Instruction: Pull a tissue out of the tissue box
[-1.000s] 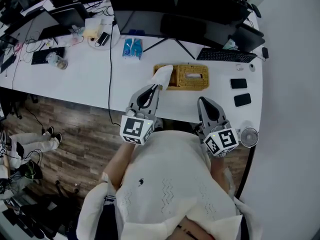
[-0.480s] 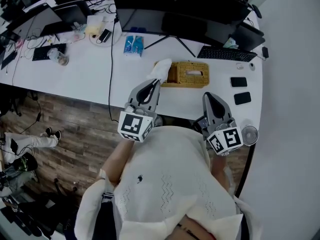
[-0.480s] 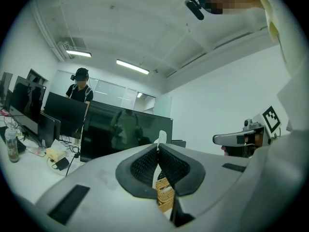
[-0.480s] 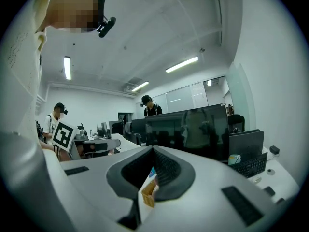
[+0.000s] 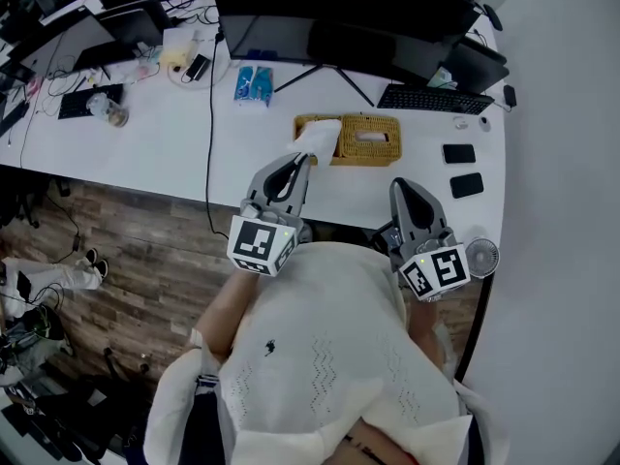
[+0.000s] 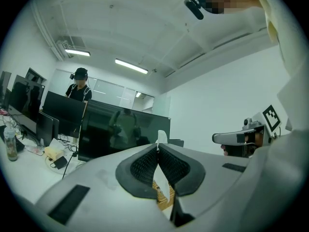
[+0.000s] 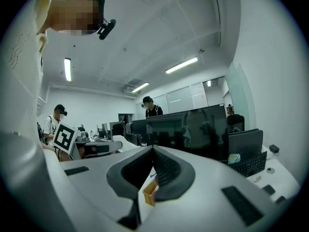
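Observation:
A woven wicker tissue box [image 5: 365, 140] lies on the white desk [image 5: 145, 143], in front of the monitors. A white tissue [image 5: 318, 141] hangs at the box's left end, pinched in my left gripper [image 5: 303, 159], which is shut on it. In the left gripper view the tissue [image 6: 162, 137] pokes up above the closed pads, and a bit of the box [image 6: 162, 197] shows below them. My right gripper [image 5: 400, 184] is held near the desk's front edge, right of the box, shut and empty. The right gripper view shows a corner of the box [image 7: 149, 191] under the closed jaws.
Behind the box stand dark monitors [image 5: 339, 17] and a keyboard [image 5: 433, 99]. Two phones [image 5: 458, 153] lie at the right, with a small fan [image 5: 481, 257] near the desk corner. A blue packet [image 5: 252, 85] and a black cable [image 5: 210, 114] are to the left. Other people work at desks behind.
Little has changed: my left gripper stays shut on the tissue beside the box, shifting only slightly. The right gripper has edged a little toward the desk.

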Tool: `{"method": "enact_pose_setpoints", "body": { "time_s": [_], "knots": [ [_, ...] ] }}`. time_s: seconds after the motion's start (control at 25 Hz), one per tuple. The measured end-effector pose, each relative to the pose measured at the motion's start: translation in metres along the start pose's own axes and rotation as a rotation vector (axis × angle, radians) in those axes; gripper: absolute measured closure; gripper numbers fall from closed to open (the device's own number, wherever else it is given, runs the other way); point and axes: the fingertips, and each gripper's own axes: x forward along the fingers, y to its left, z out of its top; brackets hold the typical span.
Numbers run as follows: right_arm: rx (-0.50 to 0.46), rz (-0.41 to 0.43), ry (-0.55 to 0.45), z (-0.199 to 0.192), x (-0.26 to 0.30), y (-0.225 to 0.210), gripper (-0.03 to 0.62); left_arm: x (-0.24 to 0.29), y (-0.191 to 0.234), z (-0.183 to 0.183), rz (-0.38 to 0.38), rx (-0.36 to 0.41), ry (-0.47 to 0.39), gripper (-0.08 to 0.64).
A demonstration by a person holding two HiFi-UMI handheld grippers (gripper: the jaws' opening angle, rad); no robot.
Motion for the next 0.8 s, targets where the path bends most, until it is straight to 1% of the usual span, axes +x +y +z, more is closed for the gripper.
{"method": "enact_pose_setpoints", "body": {
  "time_s": [0.28, 0.8],
  "knots": [
    [-0.011, 0.011, 0.012, -0.003, -0.002, 0.0, 0.592, 0.003, -0.005, -0.001, -0.004, -0.004, 0.001, 0.546],
    [0.014, 0.003, 0.018, -0.009, -0.009, -0.008, 0.592, 0.006, -0.015, -0.005, -0.017, -0.014, 0.006, 0.546]
  ]
}}
